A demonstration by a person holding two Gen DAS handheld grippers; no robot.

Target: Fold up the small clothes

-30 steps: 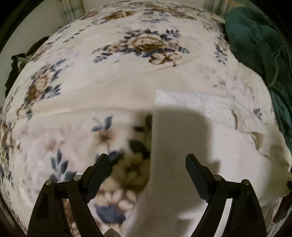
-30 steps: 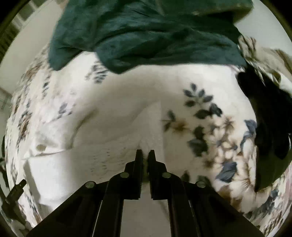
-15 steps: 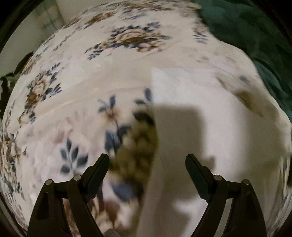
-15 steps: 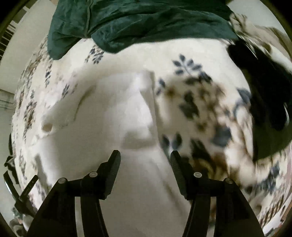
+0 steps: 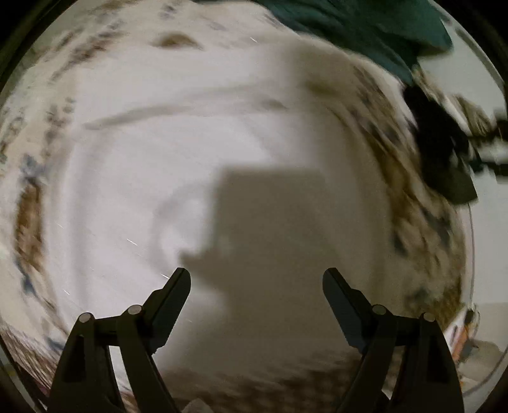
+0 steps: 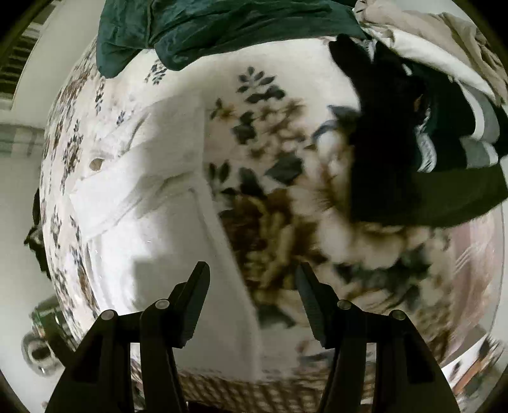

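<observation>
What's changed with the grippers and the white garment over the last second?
The right gripper let go of the white garment: its jaws were shut on the fabric's edge and now stand open and empty. The left gripper swung right across the garment, blurring its view. Its jaws stayed open. The garment still lies on the floral blanket.

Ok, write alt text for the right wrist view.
The right gripper, jaws open and empty, hovers over the edge of a white garment on a floral blanket. A green cloth and dark clothes lie beyond.
</observation>
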